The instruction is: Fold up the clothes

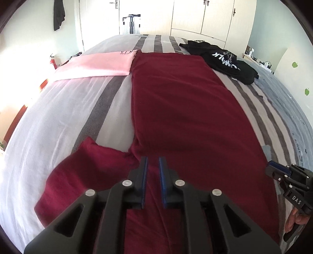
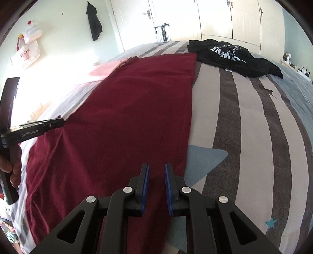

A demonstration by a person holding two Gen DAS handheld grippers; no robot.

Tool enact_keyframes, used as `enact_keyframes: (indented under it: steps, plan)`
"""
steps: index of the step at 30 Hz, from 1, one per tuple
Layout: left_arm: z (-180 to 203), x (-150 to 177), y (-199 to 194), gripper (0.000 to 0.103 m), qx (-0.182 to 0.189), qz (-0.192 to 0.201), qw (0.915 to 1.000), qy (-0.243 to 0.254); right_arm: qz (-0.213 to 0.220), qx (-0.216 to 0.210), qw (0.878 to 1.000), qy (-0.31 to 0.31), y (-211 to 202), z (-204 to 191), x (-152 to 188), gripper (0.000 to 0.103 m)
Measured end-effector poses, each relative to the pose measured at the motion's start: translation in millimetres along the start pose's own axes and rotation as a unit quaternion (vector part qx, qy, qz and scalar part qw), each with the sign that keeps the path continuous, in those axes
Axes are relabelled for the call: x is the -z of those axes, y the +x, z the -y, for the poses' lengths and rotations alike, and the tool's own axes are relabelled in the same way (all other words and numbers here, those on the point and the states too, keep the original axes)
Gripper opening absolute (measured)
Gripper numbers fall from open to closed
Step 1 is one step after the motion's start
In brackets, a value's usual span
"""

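A dark red garment (image 1: 176,107) lies lengthwise down the striped bed (image 1: 49,117), one sleeve (image 1: 82,166) spread out to the left near me. My left gripper (image 1: 153,158) is at the garment's near left part, with red cloth between its blue pads. In the right wrist view the left gripper (image 2: 61,122) pinches the cloth, and creases fan out from its tip. My right gripper (image 2: 157,165) holds the near right edge of the red garment (image 2: 127,107), cloth running up between its jaws. It shows in the left wrist view as the right gripper (image 1: 271,166).
A folded pink garment (image 1: 93,66) lies at the far left of the bed, touching the red one. A crumpled black printed garment (image 1: 225,58) lies far right. White wardrobe doors (image 2: 215,17) stand behind the bed. Tote bags (image 2: 25,52) hang on the left wall.
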State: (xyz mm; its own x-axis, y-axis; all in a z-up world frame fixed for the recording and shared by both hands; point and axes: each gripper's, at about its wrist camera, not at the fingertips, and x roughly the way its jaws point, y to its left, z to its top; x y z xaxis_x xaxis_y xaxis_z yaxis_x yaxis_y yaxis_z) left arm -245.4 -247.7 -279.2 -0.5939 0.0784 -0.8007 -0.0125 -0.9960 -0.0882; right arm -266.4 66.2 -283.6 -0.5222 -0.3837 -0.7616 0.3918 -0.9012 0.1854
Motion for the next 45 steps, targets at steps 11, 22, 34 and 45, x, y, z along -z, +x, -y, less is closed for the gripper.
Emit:
enact_keyframes:
  steps: [11, 22, 34, 45]
  plan:
    - [-22, 91, -20, 0.018, -0.023, -0.027, 0.9991, -0.024, -0.002, -0.014, 1.000, -0.011, -28, -35, 84, 0.018]
    - [-3, 109, -76, 0.019, 0.015, -0.006, 0.9994, -0.030, 0.016, -0.002, 1.000, 0.000, -82, -62, 90, 0.020]
    - [-17, 160, -69, 0.019, 0.023, -0.040, 0.9982, -0.037, -0.021, 0.000, 1.000, 0.007, -86, -98, 172, 0.022]
    - [-85, 119, -88, 0.056, -0.029, 0.010, 0.9956, -0.088, -0.017, 0.044, 0.998, 0.039, -102, -94, 135, 0.022]
